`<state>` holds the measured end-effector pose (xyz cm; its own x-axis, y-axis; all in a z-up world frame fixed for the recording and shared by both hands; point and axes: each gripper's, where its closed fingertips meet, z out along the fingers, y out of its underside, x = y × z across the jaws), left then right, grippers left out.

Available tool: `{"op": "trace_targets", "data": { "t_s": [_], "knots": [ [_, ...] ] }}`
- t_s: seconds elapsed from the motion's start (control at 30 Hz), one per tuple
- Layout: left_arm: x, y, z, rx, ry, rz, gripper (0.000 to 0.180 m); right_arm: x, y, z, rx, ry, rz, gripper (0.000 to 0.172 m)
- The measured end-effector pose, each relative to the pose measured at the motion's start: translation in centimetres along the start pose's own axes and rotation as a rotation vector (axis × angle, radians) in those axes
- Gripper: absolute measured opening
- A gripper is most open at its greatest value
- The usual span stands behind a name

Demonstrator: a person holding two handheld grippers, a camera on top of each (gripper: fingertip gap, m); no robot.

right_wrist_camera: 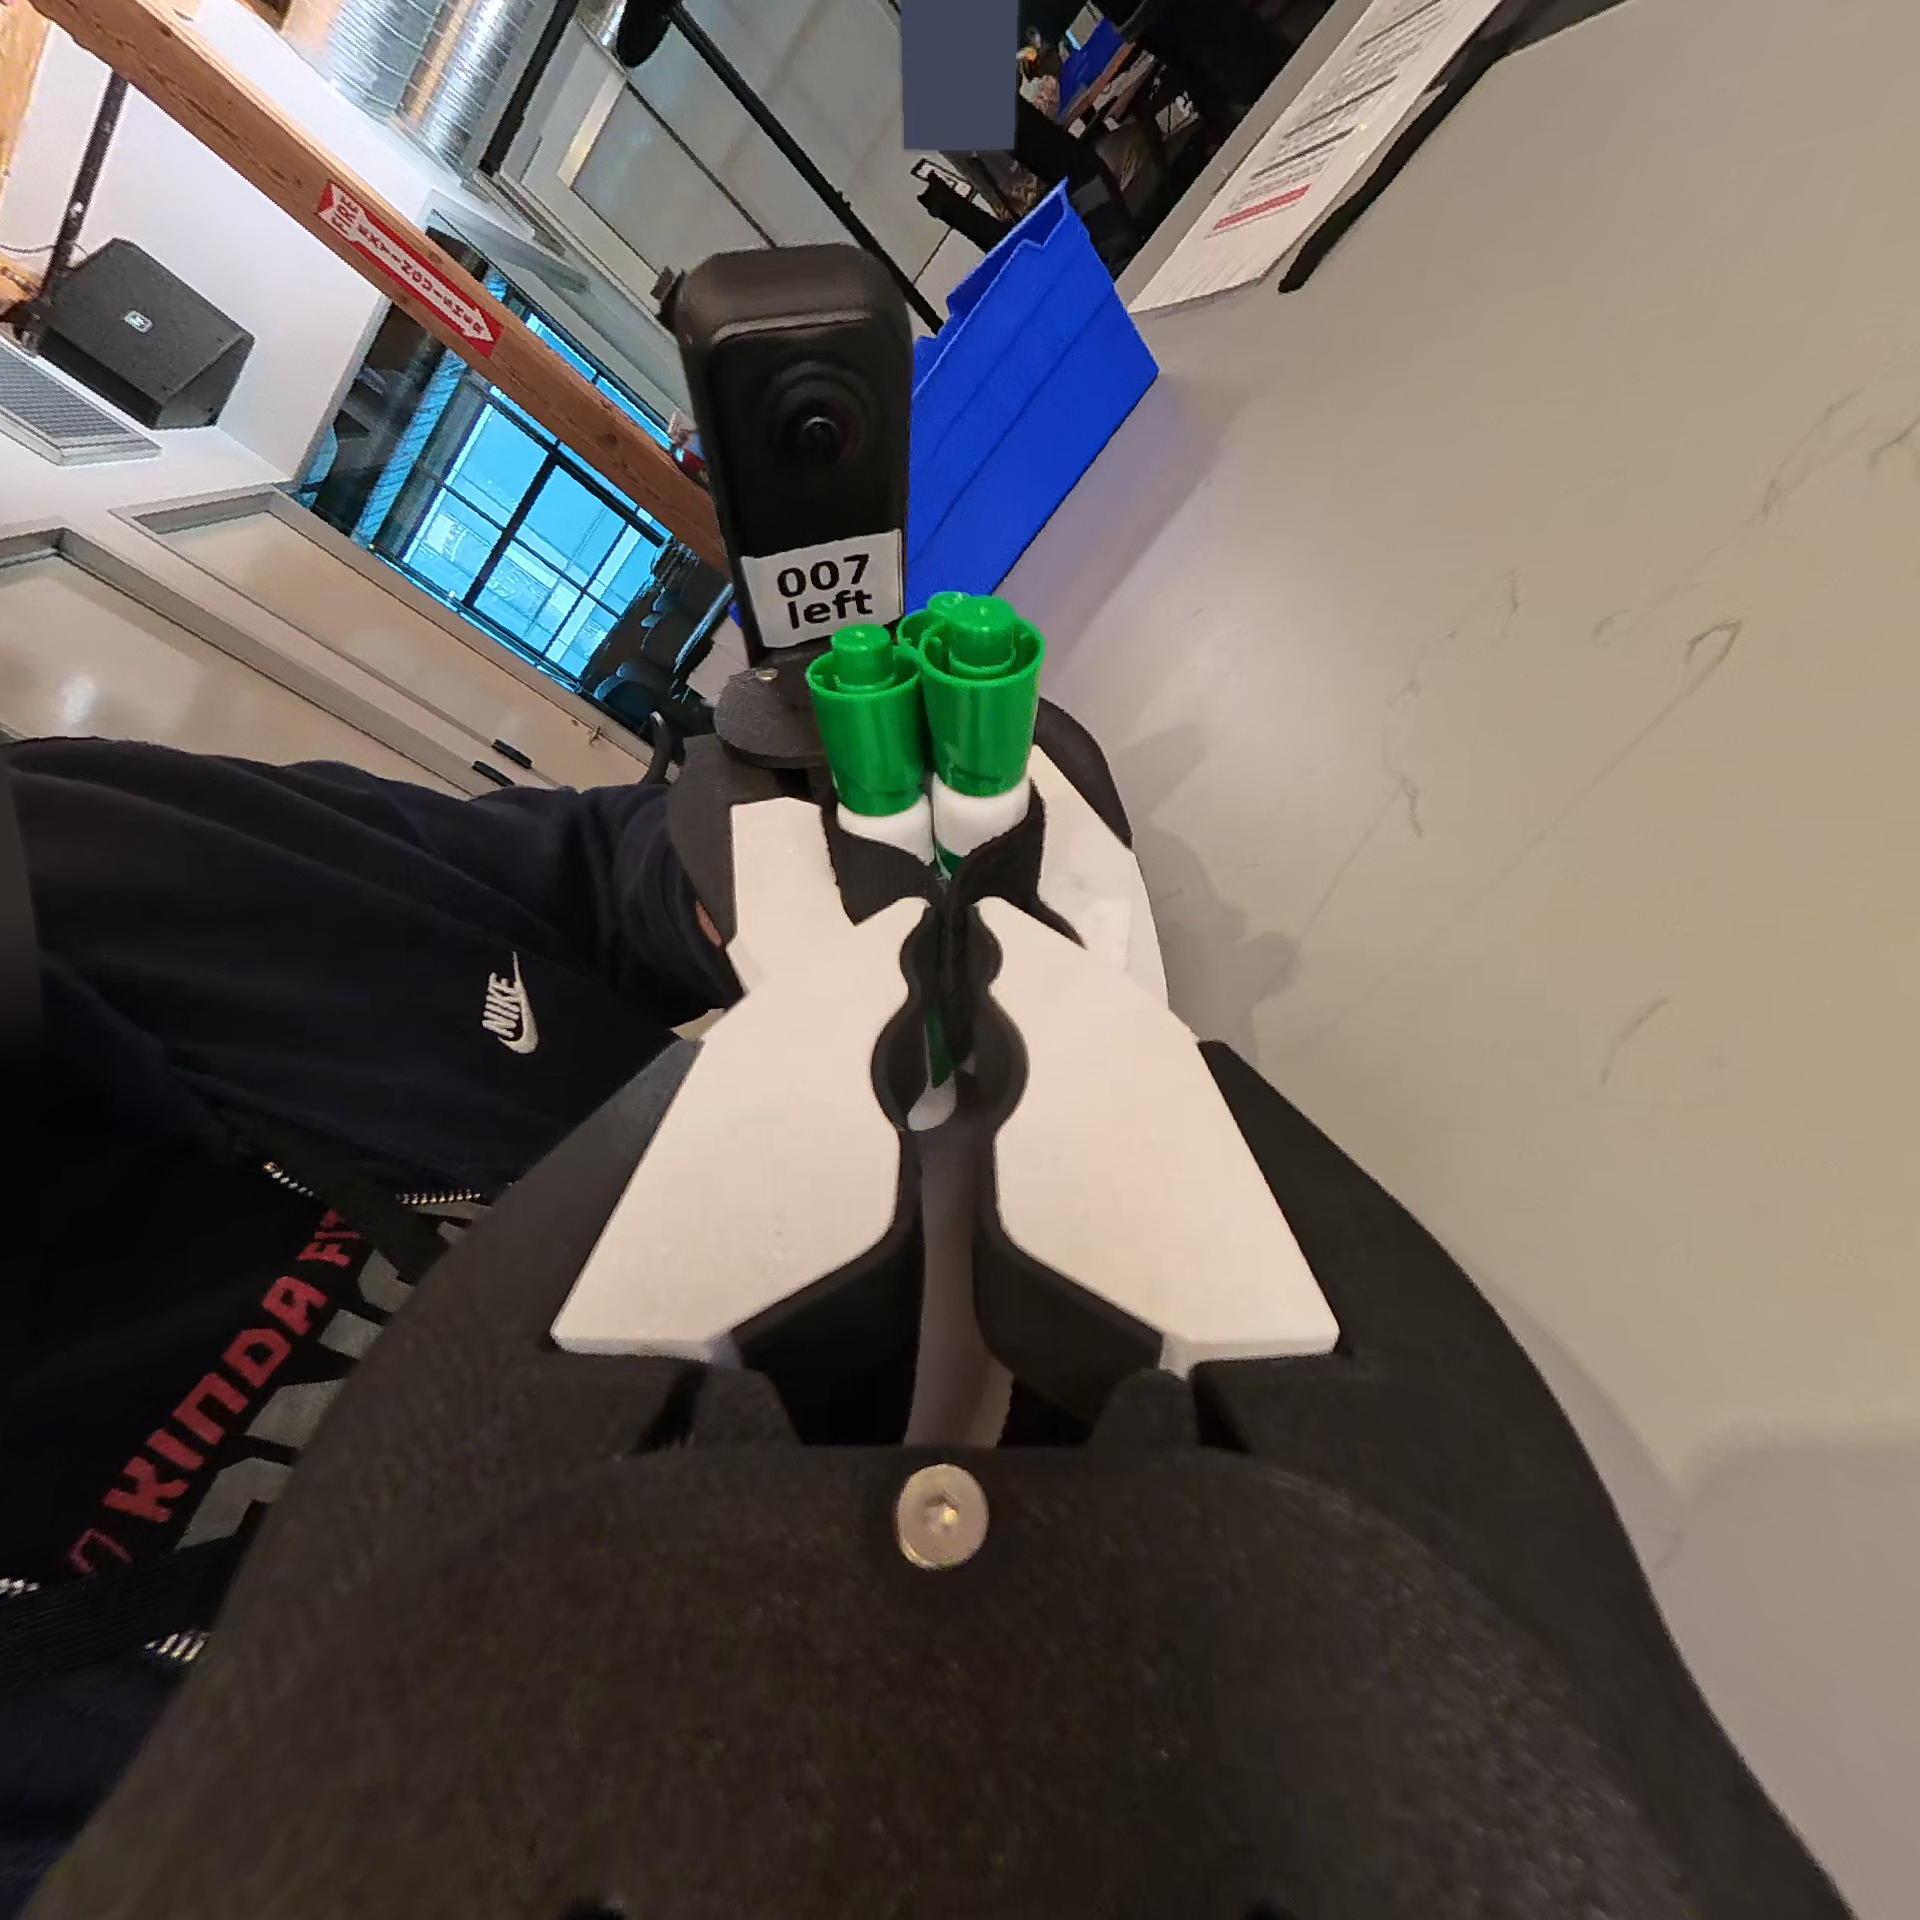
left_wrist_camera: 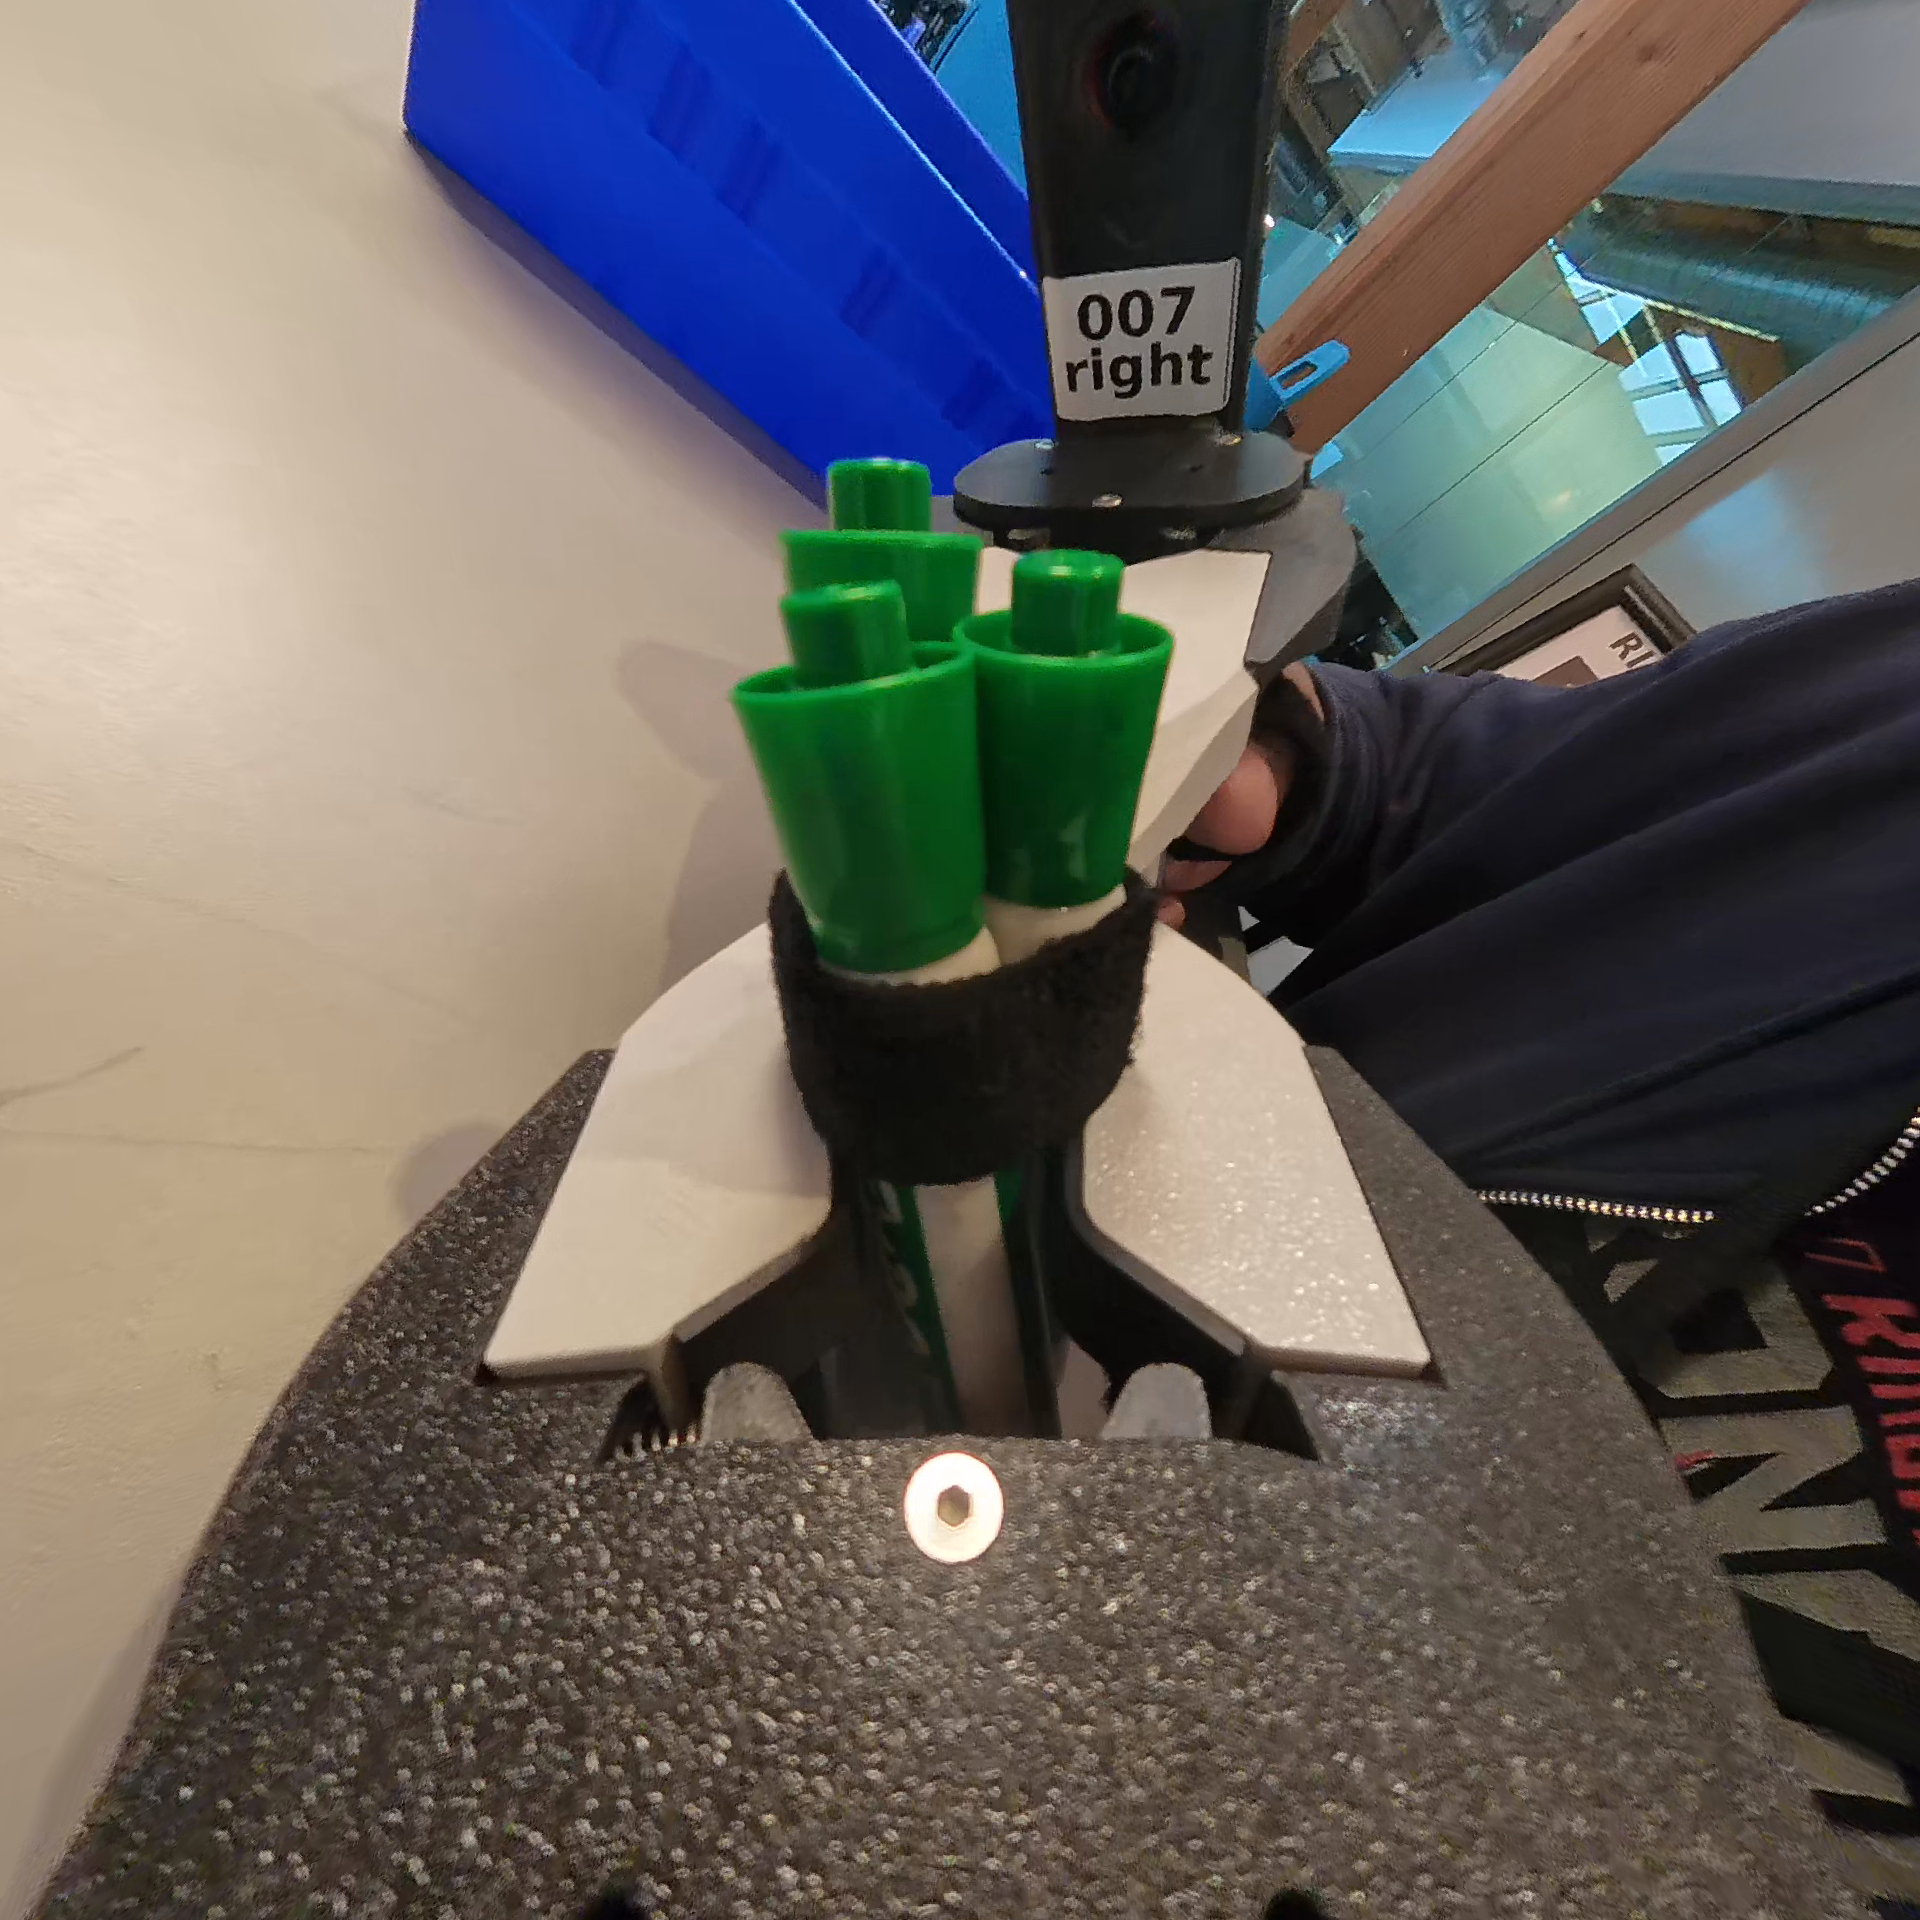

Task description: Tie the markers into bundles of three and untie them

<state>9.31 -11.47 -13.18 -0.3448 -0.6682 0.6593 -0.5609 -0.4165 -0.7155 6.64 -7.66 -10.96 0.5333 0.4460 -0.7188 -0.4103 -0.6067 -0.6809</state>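
A bundle of three green-capped markers (left_wrist_camera: 935,748) stands between the white fingers of my left gripper (left_wrist_camera: 956,966), which is shut on it and holds it clear of the table. A black hook-and-loop strap (left_wrist_camera: 956,1060) wraps the white barrels just below the caps. In the right wrist view my right gripper (right_wrist_camera: 951,925) faces the bundle (right_wrist_camera: 925,717), its fingertips shut on the loose end of the black strap (right_wrist_camera: 956,904). The left gripper (right_wrist_camera: 935,842) shows beyond it. The right gripper's finger (left_wrist_camera: 1195,675) shows behind the markers in the left wrist view.
A blue plastic bin (left_wrist_camera: 727,239) stands on the pale table (left_wrist_camera: 260,727) beyond the grippers; it also shows in the right wrist view (right_wrist_camera: 1039,416). A person's dark sleeve (left_wrist_camera: 1558,883) and hand are close on the right. Papers (right_wrist_camera: 1320,135) lie at the table's far end. Spacing between my two grippers at the tips: around 4 cm.
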Motion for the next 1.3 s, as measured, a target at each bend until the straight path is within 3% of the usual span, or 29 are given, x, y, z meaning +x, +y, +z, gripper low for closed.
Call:
{"op": "trace_targets", "data": {
  "t_s": [0.73, 0.97, 1.17, 1.3],
  "knots": [
    [2.6, -1.6, -0.5, 0.136, 0.294, -0.218, 0.042, -1.2, -0.5, -0.4, -0.034, -0.170, 0.202, 0.004],
    [2.8, -1.1, -0.5, 0.086, 0.308, -0.210, 0.043, -1.3, -0.2, -0.5, -0.056, -0.191, 0.212, 0.004],
    [2.7, 0.6, 0.3, -0.031, 0.232, -0.176, 0.042, -1.0, 0.7, -0.5, -0.130, -0.159, 0.192, 0.004],
    [3.0, 0.5, 0.3, -0.034, 0.255, -0.229, 0.042, -1.0, 1.0, -0.5, -0.177, -0.170, 0.201, 0.004]
  ]
}}
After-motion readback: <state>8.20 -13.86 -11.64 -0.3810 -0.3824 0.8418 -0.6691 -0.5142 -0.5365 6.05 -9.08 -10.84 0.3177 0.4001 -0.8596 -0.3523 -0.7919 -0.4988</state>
